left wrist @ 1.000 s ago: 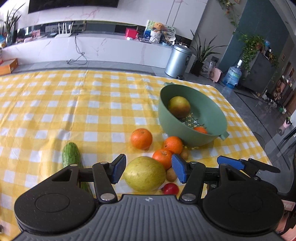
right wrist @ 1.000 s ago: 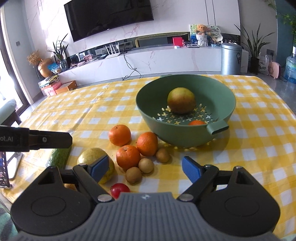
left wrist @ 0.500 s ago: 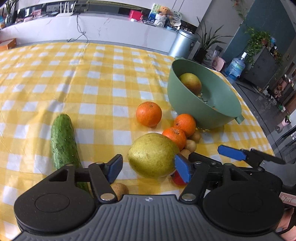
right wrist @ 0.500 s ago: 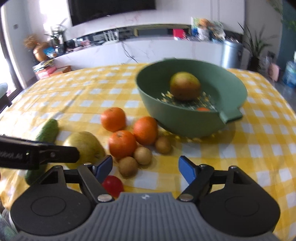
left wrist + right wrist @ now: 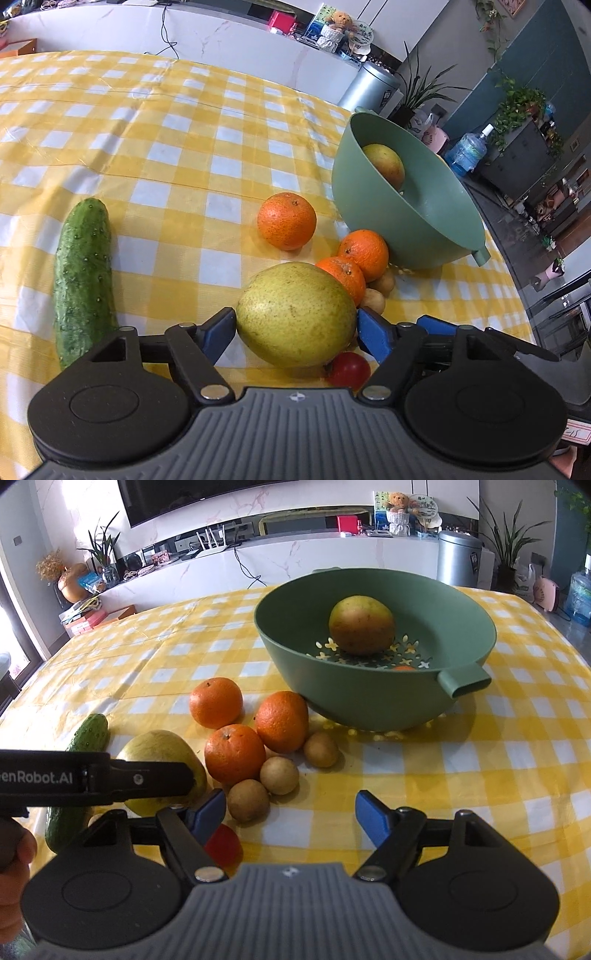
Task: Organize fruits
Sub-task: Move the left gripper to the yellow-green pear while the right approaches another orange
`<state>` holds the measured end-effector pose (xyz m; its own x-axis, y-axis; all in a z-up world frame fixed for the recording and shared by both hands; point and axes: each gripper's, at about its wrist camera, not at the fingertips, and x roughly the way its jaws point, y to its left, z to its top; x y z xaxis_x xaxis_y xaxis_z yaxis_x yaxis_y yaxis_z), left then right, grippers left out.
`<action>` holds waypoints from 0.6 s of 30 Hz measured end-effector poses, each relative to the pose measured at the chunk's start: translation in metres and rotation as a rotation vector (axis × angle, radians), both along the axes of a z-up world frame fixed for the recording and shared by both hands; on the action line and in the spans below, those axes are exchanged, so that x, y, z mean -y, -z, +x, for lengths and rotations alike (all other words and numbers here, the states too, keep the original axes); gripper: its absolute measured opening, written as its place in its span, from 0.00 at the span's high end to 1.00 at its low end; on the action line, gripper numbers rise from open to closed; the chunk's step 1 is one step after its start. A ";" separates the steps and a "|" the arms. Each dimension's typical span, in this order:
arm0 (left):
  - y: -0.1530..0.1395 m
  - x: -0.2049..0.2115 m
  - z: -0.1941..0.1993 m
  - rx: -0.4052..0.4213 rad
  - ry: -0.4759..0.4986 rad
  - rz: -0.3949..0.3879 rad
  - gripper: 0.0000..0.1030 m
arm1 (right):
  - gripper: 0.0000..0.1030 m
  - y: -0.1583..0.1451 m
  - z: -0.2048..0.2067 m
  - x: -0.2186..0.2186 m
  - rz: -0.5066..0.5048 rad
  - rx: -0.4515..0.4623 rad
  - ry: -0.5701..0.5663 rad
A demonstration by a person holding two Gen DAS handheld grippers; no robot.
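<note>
Left wrist view: left claw [image 5: 295, 330], still spreading, brackets the yellow-green pear [image 5: 295, 314]; pads are best centred before pinching.

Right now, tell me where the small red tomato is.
The tomato lies on the checked cloth at the near end of the fruit pile, in the left wrist view just under the big yellow-green pear, beside the left gripper's right finger.
</note>
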<state>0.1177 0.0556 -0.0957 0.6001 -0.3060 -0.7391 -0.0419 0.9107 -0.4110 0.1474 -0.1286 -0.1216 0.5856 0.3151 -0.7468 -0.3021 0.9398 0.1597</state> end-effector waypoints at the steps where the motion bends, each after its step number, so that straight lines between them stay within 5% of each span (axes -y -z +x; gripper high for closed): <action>1: 0.000 0.001 0.000 0.006 0.002 0.004 0.18 | 0.28 0.000 0.000 0.000 0.002 -0.003 0.001; 18: -0.010 -0.007 -0.010 0.045 -0.054 0.067 0.21 | 0.31 -0.007 -0.005 -0.009 -0.004 0.074 -0.052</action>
<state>0.1077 0.0630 -0.0857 0.6477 -0.2229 -0.7285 -0.0746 0.9331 -0.3518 0.1423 -0.1192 -0.1148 0.6222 0.3440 -0.7032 -0.3614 0.9230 0.1318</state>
